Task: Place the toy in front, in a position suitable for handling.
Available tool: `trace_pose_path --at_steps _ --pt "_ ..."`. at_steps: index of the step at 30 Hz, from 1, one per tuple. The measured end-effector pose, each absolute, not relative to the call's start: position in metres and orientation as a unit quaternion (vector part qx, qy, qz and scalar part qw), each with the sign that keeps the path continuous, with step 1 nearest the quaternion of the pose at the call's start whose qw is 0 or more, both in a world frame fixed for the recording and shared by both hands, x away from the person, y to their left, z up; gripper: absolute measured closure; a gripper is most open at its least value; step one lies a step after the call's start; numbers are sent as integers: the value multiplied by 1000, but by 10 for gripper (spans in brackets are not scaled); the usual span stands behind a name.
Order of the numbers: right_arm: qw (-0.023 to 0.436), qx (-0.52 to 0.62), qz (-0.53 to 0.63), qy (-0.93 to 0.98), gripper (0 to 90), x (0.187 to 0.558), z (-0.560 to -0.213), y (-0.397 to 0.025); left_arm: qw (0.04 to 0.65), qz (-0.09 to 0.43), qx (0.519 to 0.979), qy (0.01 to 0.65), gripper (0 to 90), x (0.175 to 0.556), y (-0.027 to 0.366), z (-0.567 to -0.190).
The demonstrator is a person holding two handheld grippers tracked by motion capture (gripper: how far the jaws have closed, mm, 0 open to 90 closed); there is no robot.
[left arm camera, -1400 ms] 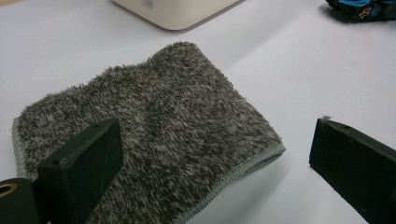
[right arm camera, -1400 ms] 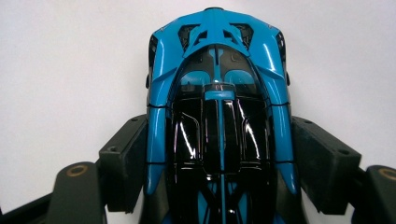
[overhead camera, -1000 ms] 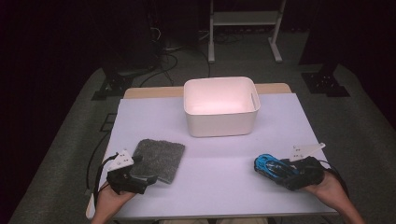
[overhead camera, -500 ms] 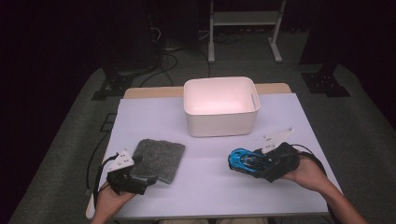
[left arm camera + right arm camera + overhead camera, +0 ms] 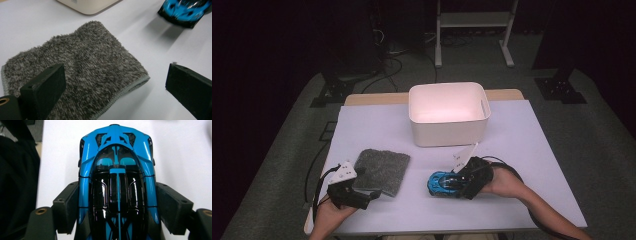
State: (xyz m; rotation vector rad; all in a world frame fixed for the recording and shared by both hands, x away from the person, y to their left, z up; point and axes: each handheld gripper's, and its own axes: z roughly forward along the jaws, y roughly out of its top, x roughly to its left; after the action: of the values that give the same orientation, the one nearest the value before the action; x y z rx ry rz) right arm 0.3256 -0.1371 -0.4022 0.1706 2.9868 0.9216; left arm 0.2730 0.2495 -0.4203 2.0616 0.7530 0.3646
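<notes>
A blue and black toy car (image 5: 441, 183) (image 5: 116, 182) is clamped between the jaws of my right gripper (image 5: 462, 183) (image 5: 117, 205), held just above the table's front middle. The car (image 5: 185, 11) also appears blurred at the top right of the left gripper view. A folded grey fuzzy cloth (image 5: 381, 170) (image 5: 75, 67) lies flat at the front left. My left gripper (image 5: 362, 196) (image 5: 113, 87) rests open at the cloth's near edge, one jaw over the cloth, the other over bare table. A white bin (image 5: 449, 132) stands at the back centre.
The table (image 5: 532, 145) has a pale lilac top with wide bare room to the right and left of the bin. A metal stand (image 5: 472, 30) and cables sit on the dark floor behind the table.
My right gripper has carried the toy car leftward, from the front right toward the middle of the table. The left gripper and the cloth have stayed put.
</notes>
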Motion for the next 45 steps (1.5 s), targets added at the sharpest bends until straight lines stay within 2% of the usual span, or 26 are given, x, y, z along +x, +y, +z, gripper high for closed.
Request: trace_pose_path --at_steps 7,11,15,16,22,24,28,30,37,39,41,42,43,45 --pt "-8 32 275 961 253 328 -440 -128 436 141 838 295 22 276 244 -422" --pt "-2 27 293 956 251 327 -442 -131 439 130 841 290 23 279 240 -422" --pt "-25 50 320 946 194 330 -447 -136 433 122 848 279 23 286 235 -418" --pt "-24 62 325 943 154 331 -447 -139 437 121 848 273 23 288 233 -415" --pt "-9 91 348 933 136 324 -442 -159 420 128 866 237 80 303 218 -403" --pt "0 110 363 925 136 320 -438 -176 415 127 872 229 134 315 209 -402" --pt "11 126 378 917 137 317 -437 -190 389 131 885 219 156 332 195 -404" --pt "13 135 388 912 137 316 -438 -199 375 128 892 216 208 342 188 -406" --pt "11 138 386 912 137 314 -446 -206 316 76 918 228 237 373 167 -427" --pt "8 139 386 912 137 314 -448 -206 304 62 922 230 283 377 163 -434" --pt "7 138 386 912 137 314 -449 -206 301 74 924 225 344 378 159 -440" --pt "7 137 385 913 137 314 -450 -205 298 80 923 228 344 378 159 -439" --pt "6 136 384 913 137 314 -452 -204 297 94 922 231 462 378 161 -439" --pt "6 135 382 914 137 314 -453 -203 297 99 922 229 571 378 163 -438"
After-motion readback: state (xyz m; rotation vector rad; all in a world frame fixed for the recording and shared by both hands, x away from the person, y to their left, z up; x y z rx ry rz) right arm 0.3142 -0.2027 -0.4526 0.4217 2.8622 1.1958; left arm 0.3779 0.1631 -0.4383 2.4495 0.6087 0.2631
